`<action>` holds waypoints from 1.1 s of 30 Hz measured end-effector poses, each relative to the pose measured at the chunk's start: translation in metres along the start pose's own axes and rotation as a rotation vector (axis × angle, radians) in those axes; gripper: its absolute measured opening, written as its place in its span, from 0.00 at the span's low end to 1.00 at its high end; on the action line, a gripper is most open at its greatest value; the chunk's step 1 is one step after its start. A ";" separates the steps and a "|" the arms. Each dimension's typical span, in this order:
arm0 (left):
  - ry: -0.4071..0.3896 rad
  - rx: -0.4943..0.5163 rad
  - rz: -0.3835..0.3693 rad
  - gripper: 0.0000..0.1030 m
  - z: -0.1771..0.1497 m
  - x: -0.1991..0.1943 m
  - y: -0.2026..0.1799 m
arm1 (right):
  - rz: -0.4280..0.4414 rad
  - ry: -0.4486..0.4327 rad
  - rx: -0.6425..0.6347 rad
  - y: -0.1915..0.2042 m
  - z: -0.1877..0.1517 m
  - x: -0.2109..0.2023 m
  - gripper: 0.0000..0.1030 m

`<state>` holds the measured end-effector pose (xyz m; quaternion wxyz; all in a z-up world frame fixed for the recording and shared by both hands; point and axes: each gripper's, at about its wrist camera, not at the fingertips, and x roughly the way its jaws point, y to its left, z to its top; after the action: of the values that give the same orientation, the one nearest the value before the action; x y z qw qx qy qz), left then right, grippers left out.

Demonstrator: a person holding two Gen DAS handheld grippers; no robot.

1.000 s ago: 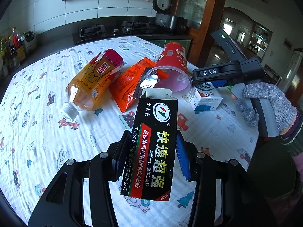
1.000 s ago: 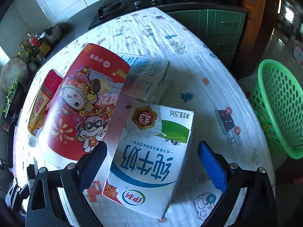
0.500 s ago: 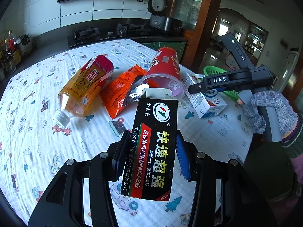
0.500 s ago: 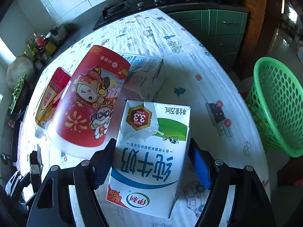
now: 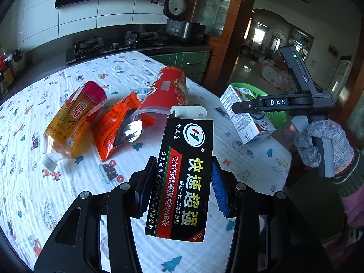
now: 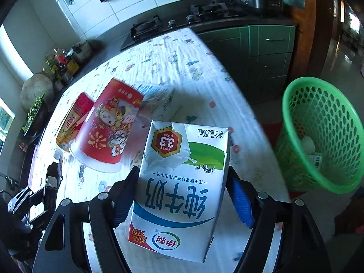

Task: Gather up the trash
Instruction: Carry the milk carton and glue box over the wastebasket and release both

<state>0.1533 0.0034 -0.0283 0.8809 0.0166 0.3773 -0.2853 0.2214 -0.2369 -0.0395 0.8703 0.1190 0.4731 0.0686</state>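
Between the jaws of the right gripper (image 6: 182,201) a white, blue and green milk carton (image 6: 182,186) is clamped by its side walls, its long axis running forward along the fingers, lifted off the patterned bench (image 6: 182,68). The green perforated plastic basket (image 6: 323,134) lies ahead and to the right, beyond the bench edge and lower. The left gripper (image 5: 182,187) is clamped on a black glue box (image 5: 184,175), likewise lengthwise, and is judged farther from the basket, so the right hand is nearer for a drop.
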 end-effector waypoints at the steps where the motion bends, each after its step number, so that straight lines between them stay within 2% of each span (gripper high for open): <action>1: 0.000 0.001 -0.006 0.45 0.003 0.003 -0.003 | 0.000 -0.011 0.011 -0.009 0.002 -0.005 0.70; 10: 0.006 0.018 -0.060 0.45 0.033 0.029 -0.034 | -0.087 -0.096 0.113 -0.103 0.017 -0.039 0.70; 17: 0.001 0.028 -0.090 0.45 0.059 0.044 -0.055 | -0.163 -0.139 0.187 -0.178 0.026 -0.047 0.70; 22: 0.003 0.041 -0.104 0.45 0.077 0.057 -0.070 | -0.191 -0.144 0.220 -0.222 0.030 -0.038 0.70; 27: 0.011 0.057 -0.124 0.45 0.098 0.076 -0.087 | -0.231 -0.131 0.220 -0.252 0.031 -0.019 0.70; 33: 0.028 0.081 -0.151 0.45 0.119 0.101 -0.115 | -0.241 -0.115 0.234 -0.282 0.032 0.002 0.70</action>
<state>0.2278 -0.1714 0.0103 0.8502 0.0278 0.3780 -0.3654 0.2509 -0.5119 -0.1011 0.8780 0.1657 0.4380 -0.0990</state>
